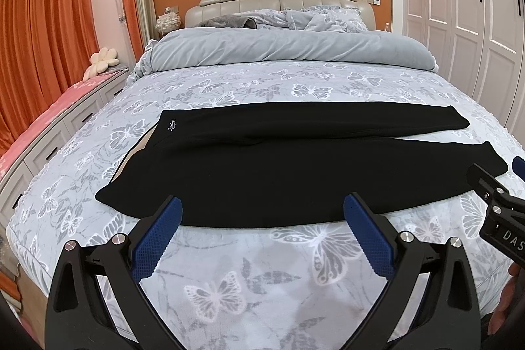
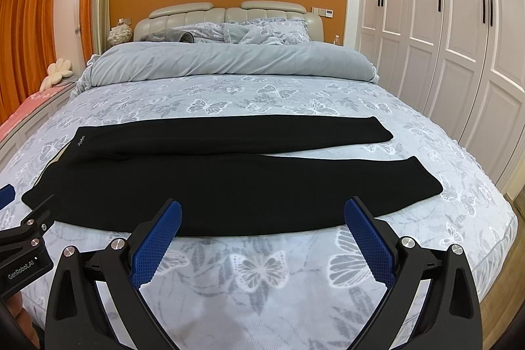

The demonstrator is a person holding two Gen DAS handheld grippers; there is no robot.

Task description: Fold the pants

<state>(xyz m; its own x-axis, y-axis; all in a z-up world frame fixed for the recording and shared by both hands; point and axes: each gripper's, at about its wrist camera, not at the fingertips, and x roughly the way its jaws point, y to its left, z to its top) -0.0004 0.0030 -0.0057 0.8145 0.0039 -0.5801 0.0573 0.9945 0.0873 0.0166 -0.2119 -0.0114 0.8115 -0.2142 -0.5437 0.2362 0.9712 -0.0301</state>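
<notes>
Hovering level over the bed point(image 1: 229, 268), both grippers' fingers spread wide before the flat black pants point(image 1: 279, 173).

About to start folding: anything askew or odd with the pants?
Mostly fine. The black pants lie flat on the bedspread, but the legs splay apart toward the cuffs, and pale lining shows at the waistband.

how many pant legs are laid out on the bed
2: the far leg lies nearer the pillows, the near leg closer to the open grippers; both extend right from the waistband.

"GenRobot.AI" on left claw point(image 2: 5, 191).
</notes>
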